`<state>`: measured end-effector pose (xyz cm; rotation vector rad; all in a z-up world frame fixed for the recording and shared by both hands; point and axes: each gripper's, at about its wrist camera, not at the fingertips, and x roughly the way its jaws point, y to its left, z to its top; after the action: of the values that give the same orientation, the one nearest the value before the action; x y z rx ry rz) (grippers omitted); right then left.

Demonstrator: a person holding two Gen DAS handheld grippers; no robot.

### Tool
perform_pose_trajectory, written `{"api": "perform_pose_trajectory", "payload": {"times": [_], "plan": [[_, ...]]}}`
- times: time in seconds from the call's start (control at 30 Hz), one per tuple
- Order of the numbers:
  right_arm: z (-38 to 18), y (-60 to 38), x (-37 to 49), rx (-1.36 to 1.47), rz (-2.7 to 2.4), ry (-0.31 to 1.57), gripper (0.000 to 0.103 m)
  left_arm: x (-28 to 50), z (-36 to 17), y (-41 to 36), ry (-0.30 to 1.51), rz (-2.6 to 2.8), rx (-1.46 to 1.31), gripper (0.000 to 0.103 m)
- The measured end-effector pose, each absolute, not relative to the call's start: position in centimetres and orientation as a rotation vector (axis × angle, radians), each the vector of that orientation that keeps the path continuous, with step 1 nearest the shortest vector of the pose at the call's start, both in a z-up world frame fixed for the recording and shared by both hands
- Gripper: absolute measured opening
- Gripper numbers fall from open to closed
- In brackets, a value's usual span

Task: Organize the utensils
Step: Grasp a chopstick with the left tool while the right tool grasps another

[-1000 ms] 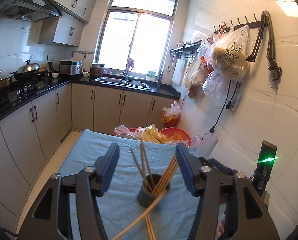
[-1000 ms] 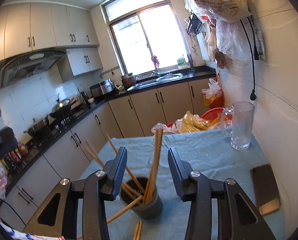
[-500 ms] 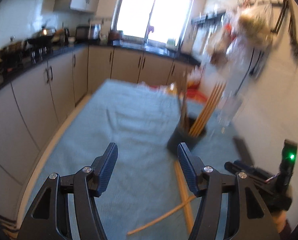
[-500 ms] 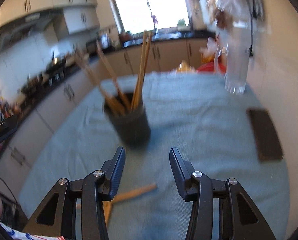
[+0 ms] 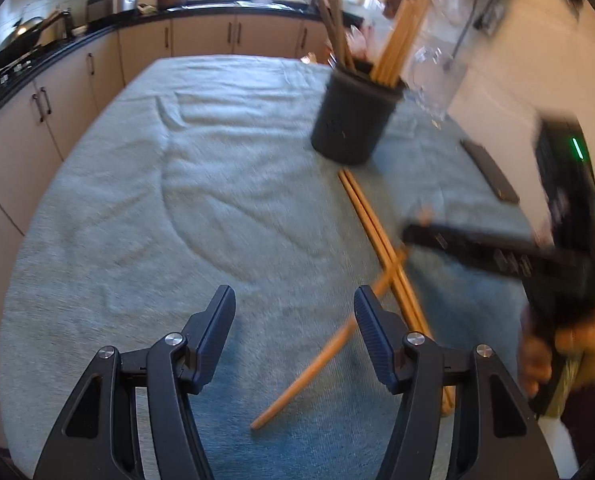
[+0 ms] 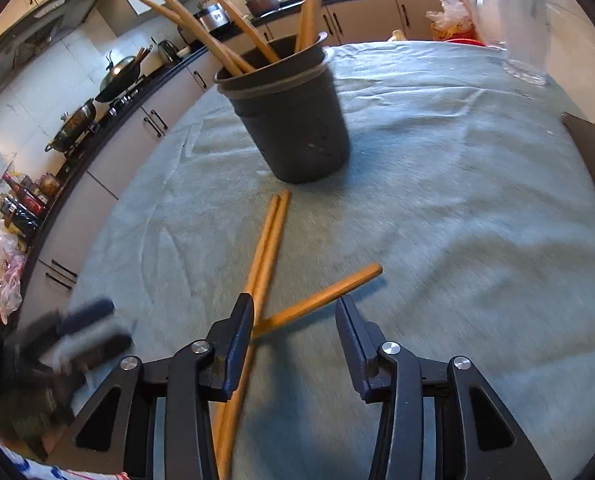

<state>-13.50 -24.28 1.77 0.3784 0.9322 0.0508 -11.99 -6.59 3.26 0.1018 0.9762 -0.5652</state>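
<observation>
A black utensil holder (image 5: 353, 120) (image 6: 293, 120) full of wooden chopsticks stands on the teal cloth. In front of it lie a pair of chopsticks (image 5: 377, 232) (image 6: 267, 240) and a single chopstick (image 5: 321, 360) (image 6: 321, 292) crossing the pair. My left gripper (image 5: 295, 300) is open and empty, low over bare cloth just left of the single chopstick. My right gripper (image 6: 294, 308) hovers over the crossing; its jaws are closing, and the single chopstick lies in the gap without the pads touching it. Each gripper shows blurred in the other's view.
A glass pitcher (image 6: 517, 28) (image 5: 437, 80) stands at the far right of the table. A dark flat phone (image 5: 489, 176) (image 6: 593, 160) lies near the right edge by the wall. Kitchen cabinets and a stove counter (image 6: 109, 92) run along the left.
Both grippers have come down and tilted toward the table. The holder, earlier framed between the fingers, now stands farther ahead, and the loose chopsticks lie close under the fingers.
</observation>
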Motion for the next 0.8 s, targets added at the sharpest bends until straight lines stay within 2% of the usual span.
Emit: {"api": "perform_pose_trajectory", "payload": {"times": [0.2, 0.33, 0.47, 0.53, 0.57, 0.7, 0.77, 0.8], "plan": [[2.8, -21.6, -9.1, 0.368, 0.158, 0.898, 0.046, -11.6, 1.5, -6.6, 1.038, -0.565, 0.108, 0.061], [4.1, -20.7, -9.2, 0.433, 0.299, 0.845, 0.046, -11.6, 2.1, -5.9, 1.044, -0.563, 0.093, 0.06], [3.8, -21.2, -11.3, 0.254, 0.085, 0.871, 0.045, -11.5, 3.5, -5.5, 1.011, -0.57, 0.108, 0.061], [2.7, -21.6, -11.9, 0.215, 0.039, 0.91, 0.029, -10.8, 3.5, -5.9, 1.004, -0.568, 0.135, 0.061], [2.3, -21.7, -12.0, 0.215, 0.037, 0.928, 0.026, -10.3, 3.3, -6.2, 1.001, -0.554, 0.157, 0.061], [1.5, -21.9, -12.6, 0.208, 0.04, 0.942, 0.022, -8.4, 2.5, -7.4, 1.017, -0.549, 0.184, 0.06], [1.6, -21.2, -12.2, 0.175, 0.03, 0.949, 0.022, -7.5, 1.8, -7.8, 1.049, -0.552, 0.188, 0.05], [1.7, -20.7, -12.1, 0.161, 0.023, 0.951, 0.02, -7.1, 1.5, -8.1, 1.074, -0.547, 0.195, 0.041]]}}
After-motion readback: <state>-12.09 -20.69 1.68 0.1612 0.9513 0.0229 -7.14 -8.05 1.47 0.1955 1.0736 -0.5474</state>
